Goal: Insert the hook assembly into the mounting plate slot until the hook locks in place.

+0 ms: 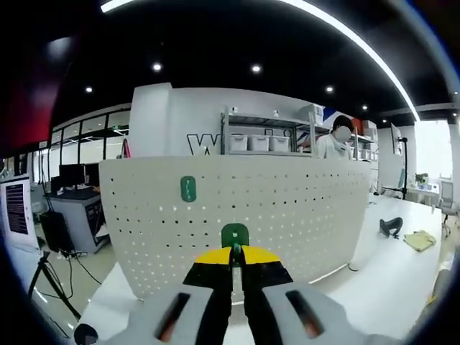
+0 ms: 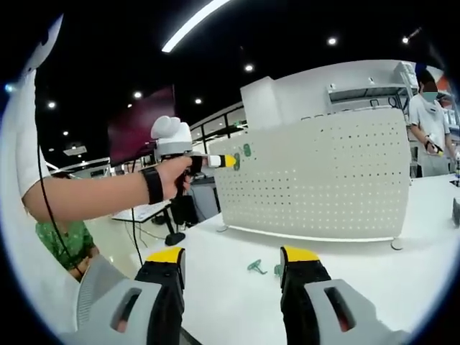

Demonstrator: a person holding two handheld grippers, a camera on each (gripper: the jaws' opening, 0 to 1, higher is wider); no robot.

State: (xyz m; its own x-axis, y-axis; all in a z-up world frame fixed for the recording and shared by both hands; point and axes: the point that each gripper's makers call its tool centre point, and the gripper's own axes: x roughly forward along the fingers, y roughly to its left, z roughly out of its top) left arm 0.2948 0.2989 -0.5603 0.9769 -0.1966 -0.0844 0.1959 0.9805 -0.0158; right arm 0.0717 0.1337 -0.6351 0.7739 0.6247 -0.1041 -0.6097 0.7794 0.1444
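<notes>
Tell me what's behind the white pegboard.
Above the pegboard a shelf rack with white bins and a person show. Everything lower is hidden by the panel. In front, the left gripper holds a green hook to it.

The pegboard looks like painted sheet metal, matt off-white and smooth, punched with neat rows of holes. The green hook and the mounted one look like moulded plastic with a slight sheen. The left gripper has yellow tips on black jaws, plasticky. The white surface is smooth and a bit glossy.
</notes>
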